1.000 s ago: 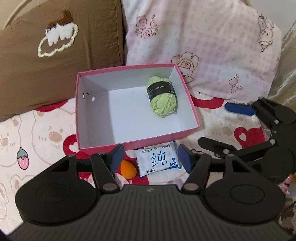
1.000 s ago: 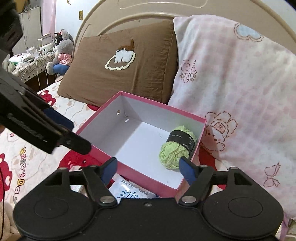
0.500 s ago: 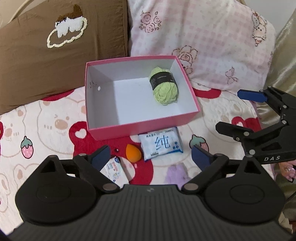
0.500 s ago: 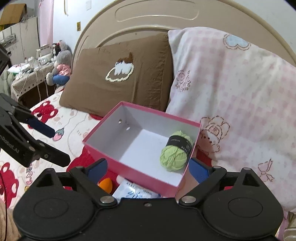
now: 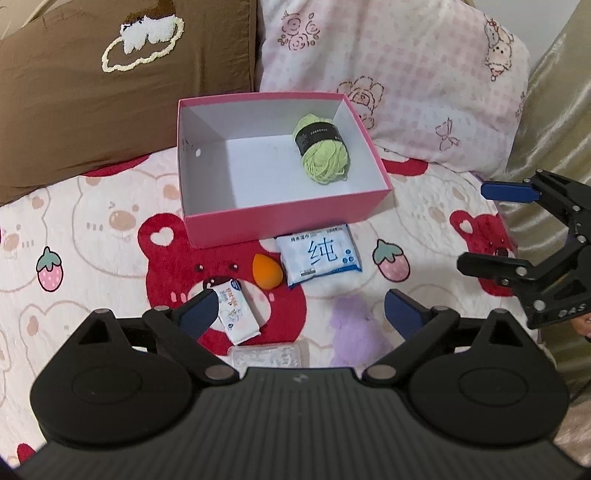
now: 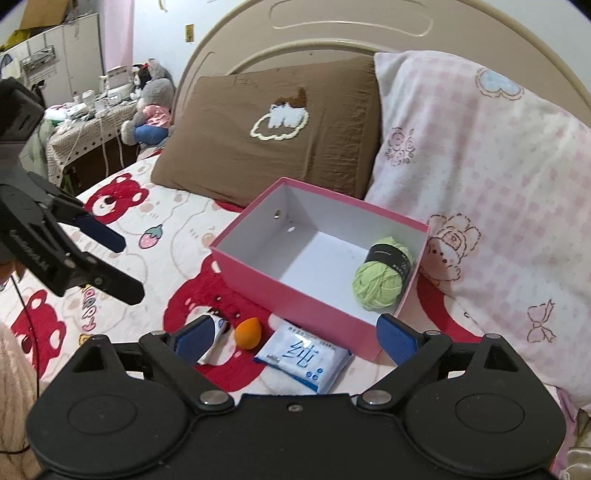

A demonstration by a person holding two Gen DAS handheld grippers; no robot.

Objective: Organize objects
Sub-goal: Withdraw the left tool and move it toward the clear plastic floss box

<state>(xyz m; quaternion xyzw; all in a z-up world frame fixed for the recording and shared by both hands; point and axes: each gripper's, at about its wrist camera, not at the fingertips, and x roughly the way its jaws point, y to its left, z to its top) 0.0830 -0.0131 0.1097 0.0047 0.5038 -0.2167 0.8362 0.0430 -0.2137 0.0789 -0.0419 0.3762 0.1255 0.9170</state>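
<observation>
A pink box (image 5: 280, 218) with a white inside lies on the bed, with a green yarn ball (image 5: 321, 151) in its far right corner. In front of the box lie a wet wipes pack (image 5: 319, 258), an orange sponge (image 5: 266, 272), a small tissue packet (image 5: 238, 317) and a clear plastic case (image 5: 267, 356). My left gripper (image 5: 301, 310) hangs open above these, holding nothing. My right gripper (image 6: 295, 334) is open and empty too, held to the right of the items. From its view I see the box (image 6: 295, 295), yarn (image 6: 382, 280), wipes (image 6: 303, 356) and sponge (image 6: 248, 333).
A brown pillow (image 5: 110, 85) and a pink checked pillow (image 5: 406, 74) lean against the headboard (image 6: 332, 33) behind the box. A cluttered bedside table with plush toys (image 6: 147, 107) stands far left. A golden cover (image 5: 546, 122) borders the bed on the right.
Both grippers have drawn back from the box and their jaws have spread wider. The sponge, tissue packet and clear case have come into view.
</observation>
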